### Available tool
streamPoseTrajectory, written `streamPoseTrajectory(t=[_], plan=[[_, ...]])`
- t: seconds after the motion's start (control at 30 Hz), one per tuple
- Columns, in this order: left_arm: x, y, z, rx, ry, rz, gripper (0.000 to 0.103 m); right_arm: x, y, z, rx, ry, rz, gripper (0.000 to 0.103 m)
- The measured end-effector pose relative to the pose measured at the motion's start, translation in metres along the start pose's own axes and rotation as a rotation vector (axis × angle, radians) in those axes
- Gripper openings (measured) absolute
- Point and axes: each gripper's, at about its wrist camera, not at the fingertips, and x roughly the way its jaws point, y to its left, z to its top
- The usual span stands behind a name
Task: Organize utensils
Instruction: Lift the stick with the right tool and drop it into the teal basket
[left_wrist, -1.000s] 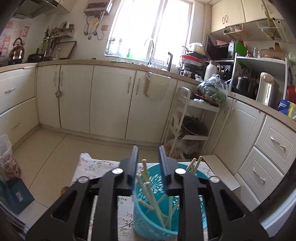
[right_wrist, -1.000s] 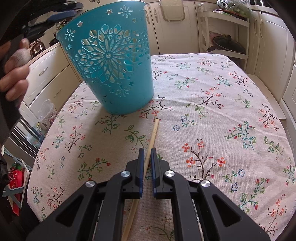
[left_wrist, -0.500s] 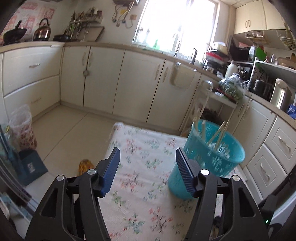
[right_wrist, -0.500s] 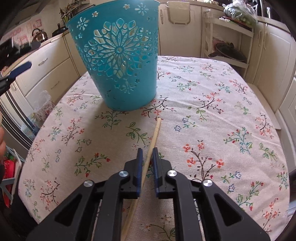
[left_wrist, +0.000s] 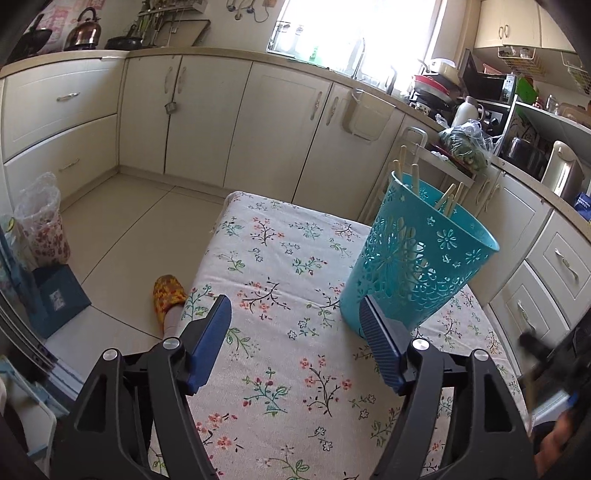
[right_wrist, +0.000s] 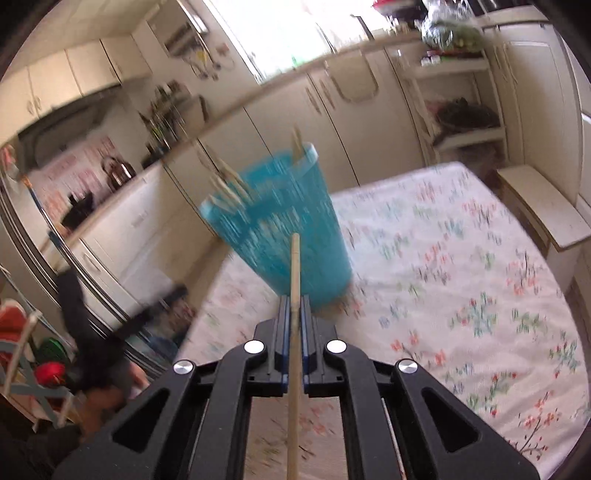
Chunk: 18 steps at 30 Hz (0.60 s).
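A teal cut-out basket (left_wrist: 417, 266) stands on the floral tablecloth (left_wrist: 280, 266) and holds several wooden chopsticks (left_wrist: 406, 173). My left gripper (left_wrist: 295, 317) is open and empty, low over the cloth, with its right finger just in front of the basket's base. My right gripper (right_wrist: 294, 306) is shut on one wooden chopstick (right_wrist: 294, 273) and holds it lifted off the table, tip pointing at the basket (right_wrist: 280, 225), which is blurred by motion in the right wrist view.
Cream kitchen cabinets (left_wrist: 207, 122) ring the table. A small shelf cart (right_wrist: 461, 96) stands beyond the table's far edge. A slippered foot (left_wrist: 168, 295) is on the floor at the table's left side. The other gripper and hand (right_wrist: 88, 332) show blurred at left.
My right gripper has closed on the chopstick and lifted it off the cloth toward the basket. My left gripper has let go of its chopstick in the basket, opened and pulled back low.
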Motion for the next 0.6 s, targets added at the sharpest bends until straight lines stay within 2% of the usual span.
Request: streamPoseTrajectory(t=[0.13,0.23,0.33,0.43,0.6], plan=[[0.000,0.002,-0.003,-0.014,0.007,-0.005,0.069,-0.009,0.022,0.051,-0.006,-0.135,0.063,0.006],[-0.001,0.003,-0.006,-0.018,0.010,-0.012,0.069,-0.001,0.036,0.092,-0.017,-0.220,0.080,0.006],[-0.002,0.002,-0.006,-0.016,0.008,-0.016,0.070,0.018,0.049,0.125,-0.027,-0.299,0.059,0.006],[-0.004,0.002,-0.005,-0.007,-0.005,-0.013,0.072,0.046,0.054,0.146,-0.032,-0.317,0.024,0.006],[-0.002,0.006,-0.003,-0.026,-0.009,-0.021,0.073,0.081,0.053,0.156,-0.067,-0.277,-0.044,0.006]])
